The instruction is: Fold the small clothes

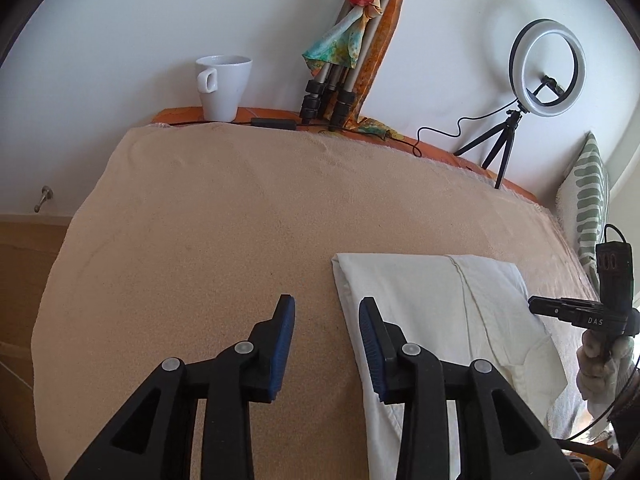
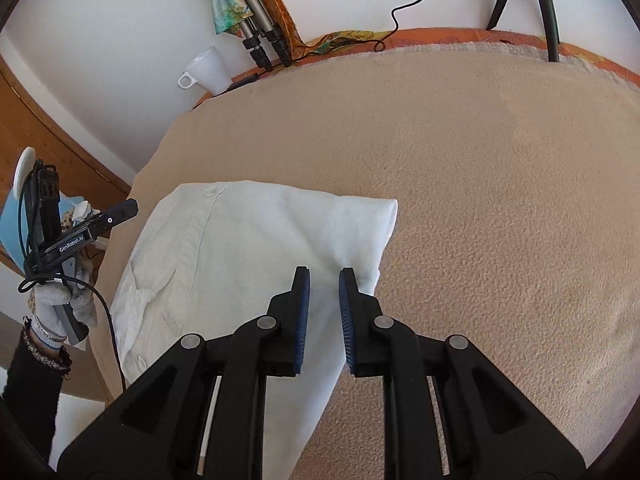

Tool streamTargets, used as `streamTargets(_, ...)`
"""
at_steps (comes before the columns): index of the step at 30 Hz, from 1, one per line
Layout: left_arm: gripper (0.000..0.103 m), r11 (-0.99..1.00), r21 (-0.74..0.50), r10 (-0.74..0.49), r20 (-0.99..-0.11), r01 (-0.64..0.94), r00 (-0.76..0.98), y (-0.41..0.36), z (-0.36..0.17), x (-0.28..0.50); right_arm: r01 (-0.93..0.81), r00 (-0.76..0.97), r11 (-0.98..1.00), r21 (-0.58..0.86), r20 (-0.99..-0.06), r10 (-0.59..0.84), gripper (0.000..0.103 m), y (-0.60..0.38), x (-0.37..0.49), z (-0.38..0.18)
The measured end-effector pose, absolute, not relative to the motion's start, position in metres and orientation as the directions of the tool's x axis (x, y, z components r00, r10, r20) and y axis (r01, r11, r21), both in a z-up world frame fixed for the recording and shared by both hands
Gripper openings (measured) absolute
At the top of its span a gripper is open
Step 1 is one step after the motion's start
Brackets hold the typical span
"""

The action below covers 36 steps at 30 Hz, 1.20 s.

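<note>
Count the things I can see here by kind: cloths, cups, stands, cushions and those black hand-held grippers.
White folded garment: 1
Beige blanket: 1
Patterned scarf: 1
White mug: 1
Folded tripod: 1
Ring light on small tripod: 1
Green-striped cushion: 1
Hand-held grippers: 2, left hand-held gripper and right hand-held gripper
Total: 9

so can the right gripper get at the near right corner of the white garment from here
Probably yes: the right gripper hangs open right at that corner of the white garment, with only beige blanket around and nothing between.
</note>
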<state>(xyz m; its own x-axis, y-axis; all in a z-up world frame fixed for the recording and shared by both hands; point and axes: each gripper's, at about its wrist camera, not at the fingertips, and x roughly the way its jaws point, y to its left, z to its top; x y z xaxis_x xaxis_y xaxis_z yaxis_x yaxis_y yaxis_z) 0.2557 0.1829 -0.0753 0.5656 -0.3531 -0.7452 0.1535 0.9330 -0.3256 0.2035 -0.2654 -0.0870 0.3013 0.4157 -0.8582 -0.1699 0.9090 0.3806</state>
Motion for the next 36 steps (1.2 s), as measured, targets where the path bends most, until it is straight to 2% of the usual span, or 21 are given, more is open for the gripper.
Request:
streamTargets(1, 0.036, 0.924, -0.355, -0.372, -0.740, 0.145, 0.560, 0.186, -0.075, 0.250, -0.176, 0.292, 0.922, 0.345, -0.876, 0.384, 0.028, -0.266, 0.198, -0.089)
streamTargets(3, 0.038, 0.909, -0.394, -0.400, -0.734, 0.136, 0.549, 0.190, -0.075, 0.240, -0.190, 0.287, 0.937, 0.292, -0.897, 0.338, 0.038, -0.267, 0.189, -0.090)
streamTargets(8, 0.052, 0.869, -0.483, -0.467, -0.721, 0.112, 0.512, 0.193, -0.083, 0.226, -0.141, 0.303, 0.907, 0.397, -0.855, 0.421, 0.038, -0.280, 0.167, -0.076)
streamTargets(10, 0.056, 0.837, -0.539, -0.510, -0.714, 0.088, 0.480, 0.194, -0.090, 0.226, -0.106, 0.304, 0.884, 0.455, -0.832, 0.464, 0.042, -0.284, 0.159, -0.076)
streamTargets(18, 0.057, 0.741, -0.671, -0.608, -0.666, 0.008, 0.431, 0.198, -0.111, 0.231, 0.017, 0.306, 0.798, 0.603, -0.763, 0.570, 0.043, -0.293, 0.147, -0.096)
streamTargets(21, 0.057, 0.735, -0.678, -0.618, -0.669, 0.002, 0.412, 0.193, -0.118, 0.233, 0.064, 0.309, 0.764, 0.642, -0.741, 0.597, 0.043, -0.299, 0.141, -0.105)
streamTargets(25, 0.054, 0.688, -0.726, -0.656, -0.630, -0.015, 0.415, 0.193, -0.126, 0.237, 0.107, 0.324, 0.696, 0.710, -0.686, 0.651, 0.044, -0.302, 0.137, -0.113)
streamTargets(28, 0.043, 0.646, -0.762, -0.682, -0.603, -0.044, 0.413, 0.194, -0.132, 0.241, 0.120, 0.320, 0.656, 0.745, -0.654, 0.685, 0.043, -0.298, 0.138, -0.117)
streamTargets(31, 0.037, 0.648, -0.761, -0.686, -0.601, -0.030, 0.410, 0.190, -0.131, 0.241, 0.127, 0.315, 0.630, 0.766, -0.633, 0.707, 0.043, -0.291, 0.139, -0.121)
streamTargets(32, 0.030, 0.645, -0.763, -0.691, -0.600, -0.029, 0.402, 0.187, -0.132, 0.241, 0.129, 0.314, 0.623, 0.771, -0.628, 0.712, 0.043, -0.289, 0.139, -0.122)
streamTargets(34, 0.024, 0.664, -0.747, -0.678, -0.617, -0.029, 0.399, 0.182, -0.132, 0.243, 0.128, 0.314, 0.624, 0.771, -0.629, 0.712, 0.043, -0.286, 0.140, -0.122)
streamTargets(35, 0.020, 0.681, -0.732, -0.665, -0.628, -0.018, 0.404, 0.179, -0.130, 0.242, 0.125, 0.312, 0.627, 0.769, -0.631, 0.711, 0.041, -0.286, 0.140, -0.122)
streamTargets(36, 0.019, 0.696, -0.718, -0.654, -0.637, -0.006, 0.409, 0.177, -0.127, 0.242, 0.126, 0.310, 0.635, 0.762, -0.638, 0.704, 0.034, -0.285, 0.141, -0.122)
